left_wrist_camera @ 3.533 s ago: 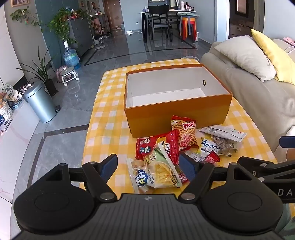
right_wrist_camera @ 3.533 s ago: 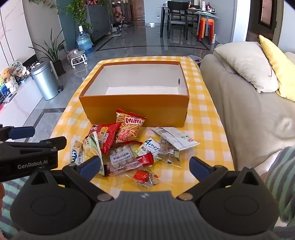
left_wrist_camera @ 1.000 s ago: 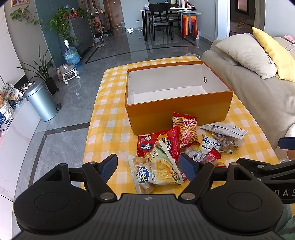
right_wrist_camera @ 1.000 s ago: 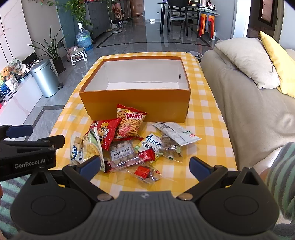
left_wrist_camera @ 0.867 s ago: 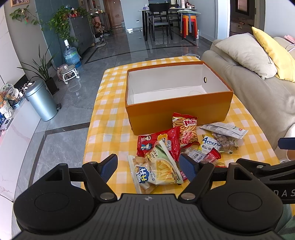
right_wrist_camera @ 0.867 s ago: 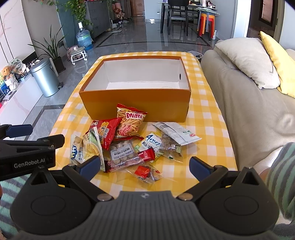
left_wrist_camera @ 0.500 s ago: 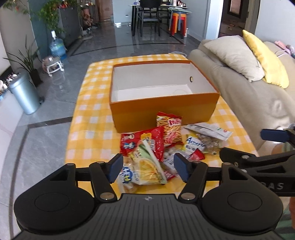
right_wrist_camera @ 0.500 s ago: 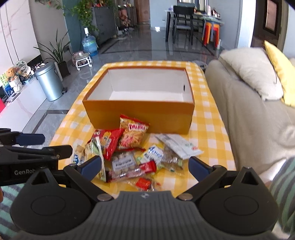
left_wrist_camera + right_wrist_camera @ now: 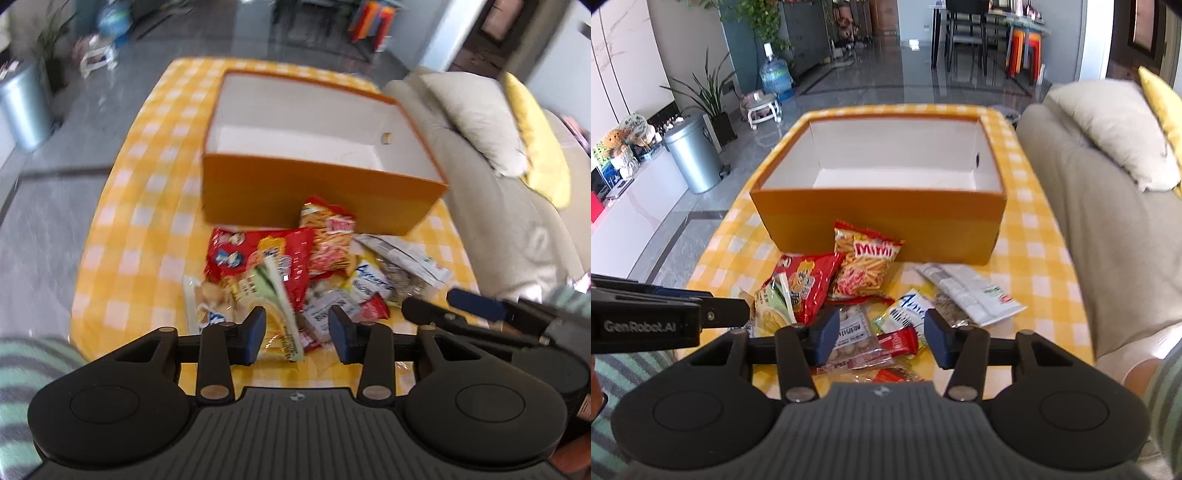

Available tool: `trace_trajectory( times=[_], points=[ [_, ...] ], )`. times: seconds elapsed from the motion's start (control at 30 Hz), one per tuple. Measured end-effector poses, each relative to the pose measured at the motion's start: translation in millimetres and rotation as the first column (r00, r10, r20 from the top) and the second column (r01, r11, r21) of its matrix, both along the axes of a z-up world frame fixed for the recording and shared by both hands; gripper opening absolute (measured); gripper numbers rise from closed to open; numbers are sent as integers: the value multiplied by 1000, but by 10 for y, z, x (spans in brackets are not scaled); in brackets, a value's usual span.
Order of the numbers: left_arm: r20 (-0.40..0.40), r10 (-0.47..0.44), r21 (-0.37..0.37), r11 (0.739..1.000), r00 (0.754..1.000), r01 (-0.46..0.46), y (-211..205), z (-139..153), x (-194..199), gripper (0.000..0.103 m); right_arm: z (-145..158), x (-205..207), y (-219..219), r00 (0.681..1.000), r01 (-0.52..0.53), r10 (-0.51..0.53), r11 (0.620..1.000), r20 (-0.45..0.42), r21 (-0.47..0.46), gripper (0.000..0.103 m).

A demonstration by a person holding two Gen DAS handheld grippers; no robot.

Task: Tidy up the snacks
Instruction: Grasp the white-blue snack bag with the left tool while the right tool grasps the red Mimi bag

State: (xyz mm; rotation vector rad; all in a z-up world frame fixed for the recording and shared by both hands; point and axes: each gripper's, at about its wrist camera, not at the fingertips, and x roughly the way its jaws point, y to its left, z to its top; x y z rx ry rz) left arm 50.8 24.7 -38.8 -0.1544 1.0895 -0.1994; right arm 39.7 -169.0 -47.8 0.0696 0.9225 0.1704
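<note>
An empty orange box (image 9: pixel 317 184) (image 9: pixel 879 221) with a white inside stands on the yellow checked table. In front of it lies a pile of snack packets: a Mimi bag (image 9: pixel 866 266), a red bag (image 9: pixel 258 254), a yellow-green chips packet (image 9: pixel 273 314), a white packet (image 9: pixel 971 291) and a clear packet of round snacks (image 9: pixel 853 336). My left gripper (image 9: pixel 297 332) hovers over the chips packet with its jaws closing, and the pads do not press on it. My right gripper (image 9: pixel 881 341) hangs over the clear packet and a red bar (image 9: pixel 897 341), jaws closing, with nothing gripped.
A beige sofa (image 9: pixel 1108 229) with white and yellow cushions runs along the table's right side. On the floor at the left stand a metal bin (image 9: pixel 694 158), plants and a water bottle. The tablecloth's near edge (image 9: pixel 88 317) lies just under both grippers.
Both grippers have moved forward and down toward the snack pile. Their jaws have narrowed a good deal. The left view has tilted and blurred.
</note>
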Motion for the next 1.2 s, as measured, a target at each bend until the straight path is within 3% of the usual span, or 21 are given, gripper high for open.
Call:
trace_trajectory(
  times=[0.07, 0.23, 0.43, 0.73, 0.83, 1.03, 1.2],
  points=[
    [-20, 33, 3, 999, 999, -33, 43, -84, 56, 65, -96, 87, 18, 999, 9, -8, 1000, -36, 28, 49],
    [-81, 114, -5, 993, 990, -114, 143, -279, 223, 73, -216, 313, 77, 998, 24, -21, 997, -53, 67, 50],
    [-94, 139, 103, 986, 986, -130, 143, -463, 343, 80, -357, 540, 98, 997, 33, -28, 997, -77, 71, 50],
    [-178, 150, 100, 986, 973, -134, 181, -751, 434, 82, -553, 812, 182, 994, 23, -12, 995, -106, 98, 51],
    [-173, 153, 100, 985, 973, -137, 165, -800, 475, 88, -601, 903, 240, 995, 14, -5, 995, -101, 95, 56],
    [-160, 149, 113, 985, 976, -132, 117, -832, 533, 97, -715, 1109, 280, 994, 29, -18, 994, -108, 106, 56],
    [-162, 127, 119, 987, 979, -109, 73, -873, 570, 96, -835, 1227, 249, 991, 50, -35, 992, -130, 116, 55]
  ],
)
